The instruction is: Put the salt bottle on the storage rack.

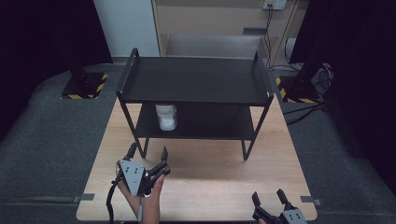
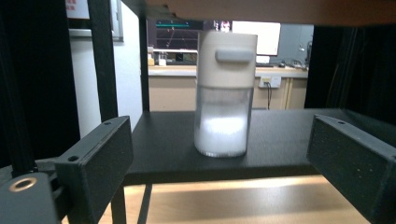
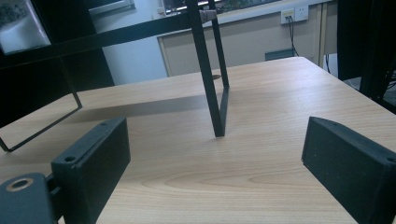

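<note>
A wooden table (image 1: 205, 186) carries a black two-tier rack (image 1: 194, 81), which stands toward the table's far side on thin legs. On the rack's lower shelf (image 2: 280, 135), near its left end as the high view shows it, stands a jar (image 1: 166, 116). It is upright, with a white cap above a clear body that holds white powder, and it sits a little back from the shelf's front edge.

The left gripper (image 1: 148, 156) sits on the table side of the rack, in front of the jar and near the rack's front left leg, held in a hand (image 1: 149, 198). It points at the jar, and its jaws stand wide with nothing between them; in the left gripper view the jar shows upright between the two jaws, well beyond them.

The right gripper (image 1: 270, 198) rests low at the table's near right edge, apart from the rack. Its jaws are wide too, with bare table between them.
</note>
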A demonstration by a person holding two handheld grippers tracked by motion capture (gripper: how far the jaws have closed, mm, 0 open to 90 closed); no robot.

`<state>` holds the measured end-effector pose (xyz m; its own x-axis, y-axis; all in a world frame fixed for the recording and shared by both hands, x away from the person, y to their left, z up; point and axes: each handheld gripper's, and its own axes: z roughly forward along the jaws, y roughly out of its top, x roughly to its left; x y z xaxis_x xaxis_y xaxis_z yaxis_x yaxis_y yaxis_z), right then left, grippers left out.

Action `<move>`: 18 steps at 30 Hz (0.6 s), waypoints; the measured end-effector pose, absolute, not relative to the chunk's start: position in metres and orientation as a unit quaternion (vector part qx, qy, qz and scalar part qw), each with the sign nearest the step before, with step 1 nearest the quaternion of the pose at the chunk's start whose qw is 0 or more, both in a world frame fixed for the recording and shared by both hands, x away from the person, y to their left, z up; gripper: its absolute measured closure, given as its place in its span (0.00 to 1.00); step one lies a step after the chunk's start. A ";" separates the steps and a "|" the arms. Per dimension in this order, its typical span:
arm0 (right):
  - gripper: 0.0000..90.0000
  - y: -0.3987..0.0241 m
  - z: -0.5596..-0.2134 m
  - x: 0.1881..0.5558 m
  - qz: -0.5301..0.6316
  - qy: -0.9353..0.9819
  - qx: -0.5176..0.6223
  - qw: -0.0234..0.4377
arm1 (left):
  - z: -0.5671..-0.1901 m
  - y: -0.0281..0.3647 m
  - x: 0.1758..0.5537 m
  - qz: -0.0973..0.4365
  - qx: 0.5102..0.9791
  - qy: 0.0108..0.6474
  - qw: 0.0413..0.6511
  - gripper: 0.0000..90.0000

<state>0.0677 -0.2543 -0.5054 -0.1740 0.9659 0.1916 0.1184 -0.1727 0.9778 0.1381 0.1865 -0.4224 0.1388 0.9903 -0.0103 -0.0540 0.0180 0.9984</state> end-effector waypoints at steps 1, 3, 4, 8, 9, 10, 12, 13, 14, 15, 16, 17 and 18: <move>0.09 -0.255 -0.506 0.068 0.562 0.520 0.520 0.378 | -0.424 0.188 0.137 0.473 0.519 0.453 0.549 0.06; 0.09 -0.255 -0.505 0.067 0.562 0.519 0.520 0.380 | -0.425 0.189 0.136 0.473 0.522 0.452 0.547 0.06; 0.09 -0.255 -0.505 0.067 0.562 0.519 0.520 0.380 | -0.426 0.190 0.135 0.472 0.525 0.453 0.545 0.06; 0.09 -0.254 -0.505 0.067 0.560 0.520 0.520 0.380 | -0.432 0.196 0.130 0.472 0.528 0.453 0.542 0.06; 0.09 -0.254 -0.505 0.067 0.560 0.521 0.520 0.379 | -0.434 0.197 0.130 0.472 0.527 0.453 0.542 0.06; 0.09 -0.254 -0.505 0.067 0.560 0.522 0.521 0.379 | -0.435 0.199 0.129 0.470 0.530 0.454 0.540 0.06; 0.09 -0.253 -0.506 0.068 0.559 0.522 0.521 0.378 | -0.438 0.202 0.128 0.468 0.532 0.455 0.540 0.06; 0.09 -0.253 -0.506 0.068 0.559 0.523 0.521 0.378 | -0.438 0.204 0.127 0.464 0.533 0.457 0.540 0.06; 0.09 -0.252 -0.506 0.069 0.559 0.523 0.521 0.378 | -0.440 0.207 0.126 0.462 0.533 0.458 0.542 0.06; 0.09 -0.252 -0.506 0.069 0.559 0.523 0.521 0.378 | -0.441 0.208 0.125 0.462 0.532 0.458 0.542 0.06; 0.09 -0.252 -0.505 0.069 0.559 0.524 0.521 0.378 | -0.442 0.211 0.124 0.463 0.534 0.456 0.541 0.06; 0.09 -0.252 -0.505 0.069 0.558 0.524 0.521 0.378 | -0.443 0.213 0.122 0.464 0.536 0.455 0.539 0.06; 0.09 -0.252 -0.505 0.069 0.558 0.524 0.521 0.378 | -0.444 0.215 0.121 0.463 0.536 0.456 0.539 0.06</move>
<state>0.0687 -0.2519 -0.5050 -0.1712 0.9678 0.1847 0.1233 -0.1650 0.9786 0.1209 0.2148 -0.4440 0.1554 0.9878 0.0041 -0.0108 -0.0025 0.9999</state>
